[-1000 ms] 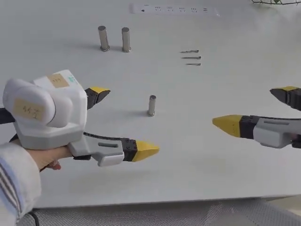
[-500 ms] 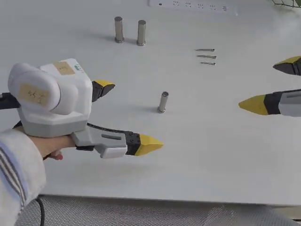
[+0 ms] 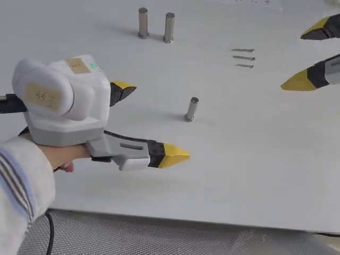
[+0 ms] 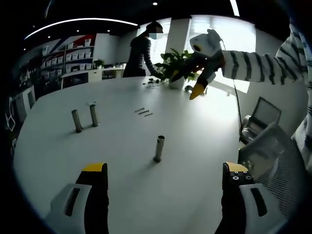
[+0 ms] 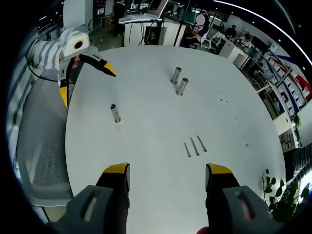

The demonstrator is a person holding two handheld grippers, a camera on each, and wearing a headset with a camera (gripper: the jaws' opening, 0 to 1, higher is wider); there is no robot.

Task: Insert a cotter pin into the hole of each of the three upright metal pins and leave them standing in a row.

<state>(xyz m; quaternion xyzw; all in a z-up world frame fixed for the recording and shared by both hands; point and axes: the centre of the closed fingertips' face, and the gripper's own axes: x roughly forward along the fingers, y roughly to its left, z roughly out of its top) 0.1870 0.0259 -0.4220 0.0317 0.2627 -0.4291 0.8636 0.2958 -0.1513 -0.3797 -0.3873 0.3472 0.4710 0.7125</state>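
The right gripper (image 3: pixel 293 61), jaws wide and empty, has swung up to the three cotter pins (image 3: pixel 244 58), now just ahead of its tips, so a first pick looks next; the left gripper (image 3: pixel 159 121), also wide, keeps the lone metal pin (image 3: pixel 192 109) ahead.
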